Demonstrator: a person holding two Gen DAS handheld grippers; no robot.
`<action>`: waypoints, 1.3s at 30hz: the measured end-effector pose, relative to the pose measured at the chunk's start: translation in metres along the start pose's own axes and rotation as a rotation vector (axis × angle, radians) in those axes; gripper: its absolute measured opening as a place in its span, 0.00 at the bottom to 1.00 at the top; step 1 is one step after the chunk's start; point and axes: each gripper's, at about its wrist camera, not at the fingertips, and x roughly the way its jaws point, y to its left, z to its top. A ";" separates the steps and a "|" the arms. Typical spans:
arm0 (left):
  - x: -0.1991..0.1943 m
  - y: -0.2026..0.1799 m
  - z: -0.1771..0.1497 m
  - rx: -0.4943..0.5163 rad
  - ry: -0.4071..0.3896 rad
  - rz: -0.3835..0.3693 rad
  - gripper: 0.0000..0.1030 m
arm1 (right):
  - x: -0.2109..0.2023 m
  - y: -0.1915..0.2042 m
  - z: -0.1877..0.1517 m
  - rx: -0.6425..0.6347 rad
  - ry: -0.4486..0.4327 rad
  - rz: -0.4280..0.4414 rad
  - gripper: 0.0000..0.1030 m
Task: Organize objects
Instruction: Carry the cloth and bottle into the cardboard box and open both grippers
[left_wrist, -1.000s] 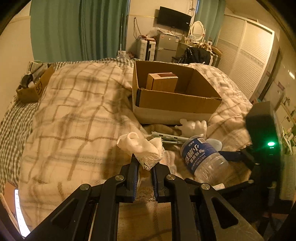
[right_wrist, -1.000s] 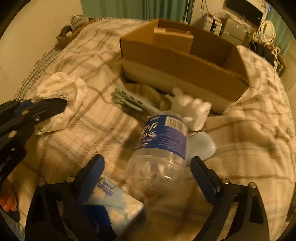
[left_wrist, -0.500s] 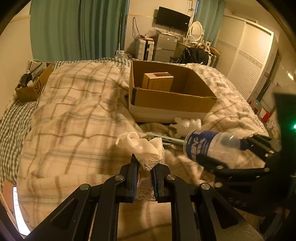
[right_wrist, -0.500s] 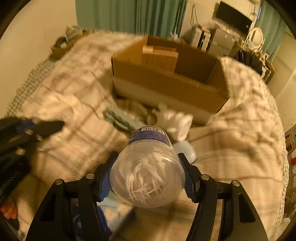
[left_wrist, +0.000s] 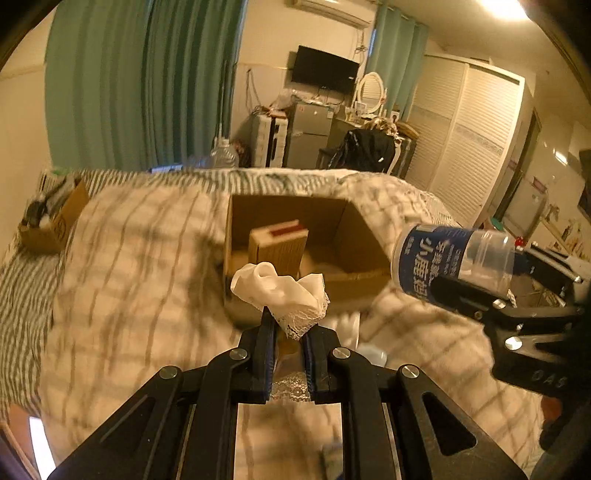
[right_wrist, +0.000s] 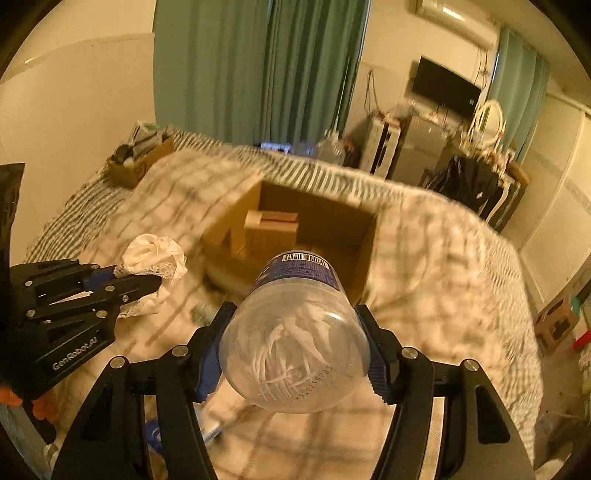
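My left gripper (left_wrist: 287, 325) is shut on a white lace cloth (left_wrist: 280, 288) and holds it in the air in front of the open cardboard box (left_wrist: 343, 221). My right gripper (right_wrist: 295, 325) is shut on a clear plastic bottle with a blue label (right_wrist: 295, 332), held base toward the camera above the bed. The bottle (left_wrist: 454, 258) also shows at the right of the left wrist view, level with the box. The cloth (right_wrist: 153, 258) and left gripper (right_wrist: 122, 284) show at the left of the right wrist view. A small brown carton (left_wrist: 279, 247) stands inside the box (right_wrist: 365, 240).
The box rests on a bed with a plaid blanket (left_wrist: 129, 277). A smaller cardboard box of items (left_wrist: 55, 221) sits at the bed's far left. Loose items (right_wrist: 199, 312) lie on the blanket below the grippers. Furniture and a wardrobe (left_wrist: 469, 140) stand beyond the bed.
My right gripper closed on the bottle and lifted it off the blanket. Both grippers rose and moved toward the cardboard box, each carrying its object.
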 end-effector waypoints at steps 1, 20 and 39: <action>0.003 -0.002 0.007 0.006 -0.002 -0.003 0.13 | -0.001 -0.006 0.009 0.006 -0.013 0.000 0.61; 0.152 -0.030 0.059 0.070 0.171 -0.094 0.13 | 0.129 -0.086 0.084 0.105 0.044 -0.003 0.61; 0.121 -0.005 0.054 -0.032 0.170 -0.037 0.86 | 0.087 -0.116 0.068 0.193 -0.037 0.055 0.77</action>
